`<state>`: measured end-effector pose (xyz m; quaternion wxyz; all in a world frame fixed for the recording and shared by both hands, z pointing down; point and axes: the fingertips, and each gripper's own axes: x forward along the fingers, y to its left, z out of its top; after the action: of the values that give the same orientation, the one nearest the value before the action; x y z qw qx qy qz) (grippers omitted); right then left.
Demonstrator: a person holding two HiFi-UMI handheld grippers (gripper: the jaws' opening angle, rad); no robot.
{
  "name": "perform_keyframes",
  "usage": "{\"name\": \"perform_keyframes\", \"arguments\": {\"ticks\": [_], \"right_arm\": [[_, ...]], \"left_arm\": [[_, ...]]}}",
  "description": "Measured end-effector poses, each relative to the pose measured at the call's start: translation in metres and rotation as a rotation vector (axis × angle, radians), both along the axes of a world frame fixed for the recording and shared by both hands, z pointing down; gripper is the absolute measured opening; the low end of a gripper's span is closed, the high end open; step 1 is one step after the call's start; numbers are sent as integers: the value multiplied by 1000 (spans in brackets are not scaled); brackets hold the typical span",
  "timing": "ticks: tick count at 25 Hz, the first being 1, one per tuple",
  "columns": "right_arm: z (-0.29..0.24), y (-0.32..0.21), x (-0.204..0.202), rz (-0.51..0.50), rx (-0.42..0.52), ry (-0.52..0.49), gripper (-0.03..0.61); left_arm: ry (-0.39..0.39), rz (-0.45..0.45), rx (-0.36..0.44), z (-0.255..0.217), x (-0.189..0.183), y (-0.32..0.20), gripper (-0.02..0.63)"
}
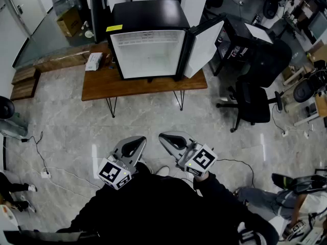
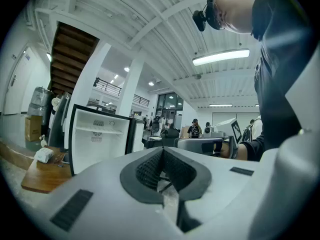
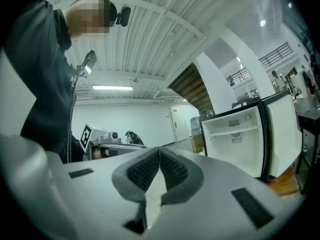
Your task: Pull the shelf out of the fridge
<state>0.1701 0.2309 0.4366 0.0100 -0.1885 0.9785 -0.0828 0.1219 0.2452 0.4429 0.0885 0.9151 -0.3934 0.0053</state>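
Observation:
A black mini fridge (image 1: 148, 19) stands on a wooden table (image 1: 143, 90), its door (image 1: 204, 47) swung open to the right. In both gripper views a thin white shelf (image 2: 97, 130) (image 3: 234, 131) crosses the upper part of the white inside. Both grippers are held close to the person's body, well short of the table and pointing level toward the fridge. My left gripper (image 1: 139, 140) (image 2: 162, 150) is shut with nothing between its dark pads. My right gripper (image 1: 163, 137) (image 3: 159, 149) is shut and empty too.
A small white box (image 1: 93, 61) lies on the table's left end. A black office chair (image 1: 255, 103) stands right of the table, desks behind it. Cables (image 1: 43, 157) trail over the marble floor at left. Another person's legs (image 1: 265, 195) show at bottom right.

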Motion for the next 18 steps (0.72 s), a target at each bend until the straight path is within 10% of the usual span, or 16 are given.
{"name": "perform_keyframes", "arguments": {"ticks": [18], "right_arm": [[10, -8, 1, 4, -33, 2, 9]], "left_arm": [[11, -22, -5, 2, 1, -7, 6]]}}
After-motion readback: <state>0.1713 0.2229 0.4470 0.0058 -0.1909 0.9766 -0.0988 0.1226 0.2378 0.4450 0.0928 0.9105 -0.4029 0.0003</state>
